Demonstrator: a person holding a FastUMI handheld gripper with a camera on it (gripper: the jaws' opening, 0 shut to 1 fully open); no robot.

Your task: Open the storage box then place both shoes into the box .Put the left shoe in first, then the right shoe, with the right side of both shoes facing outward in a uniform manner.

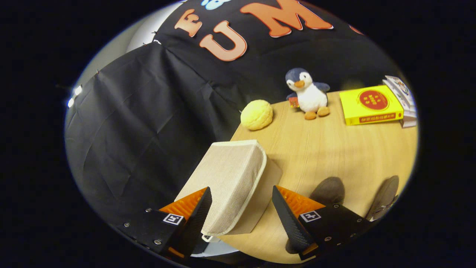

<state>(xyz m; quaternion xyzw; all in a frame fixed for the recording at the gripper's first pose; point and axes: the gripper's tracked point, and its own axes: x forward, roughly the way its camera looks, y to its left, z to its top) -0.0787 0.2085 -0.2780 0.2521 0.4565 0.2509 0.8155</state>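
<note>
Tool [241, 208] is gaping wide, gripping nothing; you are straddling the box [227, 186] lid's near edge between its fingers, likely to lift it. Box is sitting shut at the surface [334, 156] edge; shoes [329, 190] waiting beside it.

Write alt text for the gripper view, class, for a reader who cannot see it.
An open gripper straddles the corner of a beige fabric storage box at the edge of a wooden table. Beyond the fingers sit a yellow ball, a toy penguin and a yellow book; two shoes lie beside the right finger.
</note>
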